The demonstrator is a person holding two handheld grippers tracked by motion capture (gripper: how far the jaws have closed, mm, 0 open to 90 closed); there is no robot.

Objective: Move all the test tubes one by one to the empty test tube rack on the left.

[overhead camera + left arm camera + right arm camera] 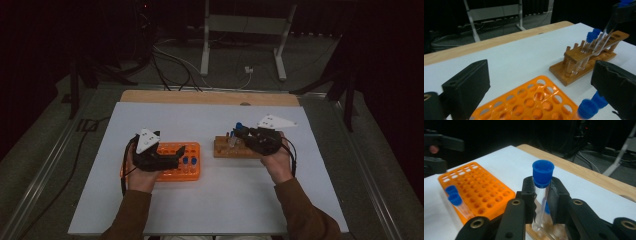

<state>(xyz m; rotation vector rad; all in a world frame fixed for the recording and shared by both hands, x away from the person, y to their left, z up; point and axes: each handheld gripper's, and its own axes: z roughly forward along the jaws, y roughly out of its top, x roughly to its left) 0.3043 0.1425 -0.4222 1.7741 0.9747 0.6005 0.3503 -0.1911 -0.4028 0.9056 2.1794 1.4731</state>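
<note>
Right hand-held gripper (541, 202) clamped on a blue-capped tube (541, 195) lifted over the wooden rack (235, 147). Left hand-held gripper (536, 82) spread, empty. Two tubes (189, 161) already in orange rack (192, 172); several left.

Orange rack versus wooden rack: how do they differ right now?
The orange rack is plastic, a grid of many small holes; the wooden rack is a narrow raised strip. The orange rack lies under the left gripper, the wooden rack under the right gripper. Both carry blue-capped tubes.
</note>
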